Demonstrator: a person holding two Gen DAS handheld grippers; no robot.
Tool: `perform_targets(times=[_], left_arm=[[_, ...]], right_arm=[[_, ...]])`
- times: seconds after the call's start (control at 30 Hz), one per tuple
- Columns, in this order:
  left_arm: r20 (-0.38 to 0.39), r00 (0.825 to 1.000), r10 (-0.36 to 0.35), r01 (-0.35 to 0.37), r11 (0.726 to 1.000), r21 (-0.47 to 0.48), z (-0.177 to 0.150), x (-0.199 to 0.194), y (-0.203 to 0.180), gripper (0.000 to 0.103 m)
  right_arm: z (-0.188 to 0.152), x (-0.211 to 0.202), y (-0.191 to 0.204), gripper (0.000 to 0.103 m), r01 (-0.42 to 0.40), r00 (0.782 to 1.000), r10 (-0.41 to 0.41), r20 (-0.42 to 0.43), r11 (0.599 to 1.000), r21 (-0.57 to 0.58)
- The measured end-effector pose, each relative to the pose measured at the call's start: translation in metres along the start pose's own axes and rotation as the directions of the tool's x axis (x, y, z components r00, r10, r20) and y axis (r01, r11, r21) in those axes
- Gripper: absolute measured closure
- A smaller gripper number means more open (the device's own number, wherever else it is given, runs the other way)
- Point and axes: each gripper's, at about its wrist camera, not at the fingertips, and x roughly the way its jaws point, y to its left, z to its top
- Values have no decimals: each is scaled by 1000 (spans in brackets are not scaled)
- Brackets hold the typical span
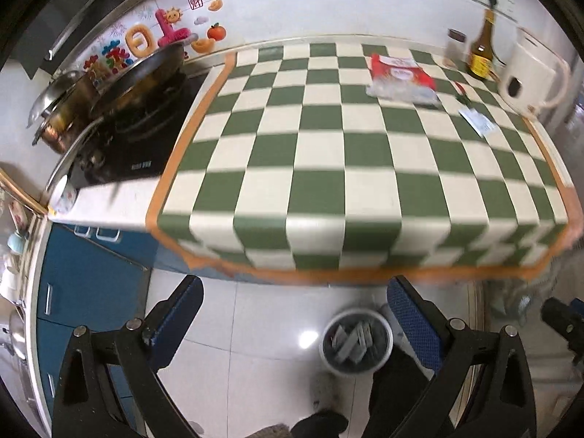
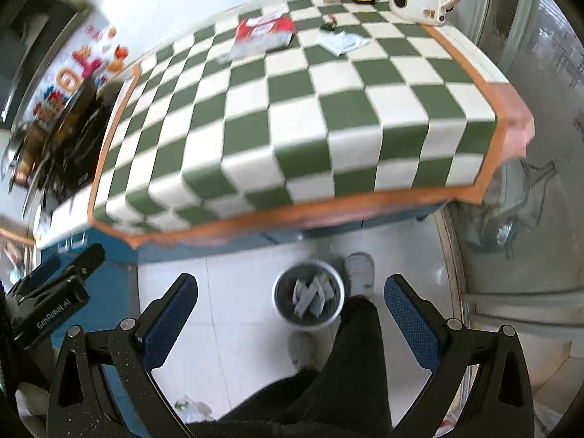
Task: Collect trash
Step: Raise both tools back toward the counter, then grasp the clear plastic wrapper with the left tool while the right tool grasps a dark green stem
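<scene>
Trash remains on the green-and-white checkered cloth [image 1: 328, 153] that covers the counter: a red-and-white plastic wrapper [image 1: 401, 78] at about one o'clock in the left wrist view, and a small white paper packet [image 1: 476, 120] nearer two o'clock, with a tiny red-and-green scrap [image 1: 461, 95] between them. Behind these, at the far edge, stand a clear jar [image 1: 454, 47], a brown sauce bottle [image 1: 481, 53] and a white electric kettle [image 1: 529, 80]. At ten o'clock a pan [image 1: 146, 69] sits on a black stove [image 1: 142, 138].

Down on the white tiled floor, at six o'clock, a small round waste bin [image 1: 357, 341] already holds several grey packets; in the right wrist view it lies just beside a white slipper [image 2: 359, 270] and the person's dark trouser leg [image 2: 339, 357].

Left gripper [image 1: 295, 319] hangs above the floor, short of the counter edge, its blue-padded fingers spread wide with nothing between them. Right gripper [image 2: 292, 315] is likewise wide apart and empty, over the bin.
</scene>
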Motion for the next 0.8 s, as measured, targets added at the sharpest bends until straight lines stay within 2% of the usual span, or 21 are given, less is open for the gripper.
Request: perform_targets(times=[0.17, 0.3, 0.47, 0.53, 0.6, 0.7, 0.8], left_arm=[[-38, 998, 51, -52, 998, -33, 67, 33, -28, 0], [-75, 992, 98, -102, 994, -50, 121, 64, -54, 0], [-107, 974, 197, -203, 978, -49, 187, 106, -95, 0], [-113, 964, 240, -246, 968, -41, 209, 124, -109, 0], [-119, 954, 276, -282, 959, -31, 227, 141, -119, 0], [-152, 943, 297, -303, 953, -24, 251, 169, -128, 0], [-178, 937, 302, -312, 949, -31, 266, 187, -130, 0]], right_arm=[[90, 31, -40, 0, -16, 1000, 15, 2, 997, 72], [178, 63, -78, 0, -40, 999, 40, 0, 990, 137], [285, 104, -112, 1, -64, 998, 63, 12, 981, 183], [323, 121, -116, 8, -75, 997, 73, 20, 982, 175], [363, 141, -112, 31, -122, 992, 119, 29, 981, 149], [405, 171, -95, 55, -154, 988, 154, 15, 986, 69], [428, 201, -76, 59, -149, 989, 149, -16, 989, 1]])
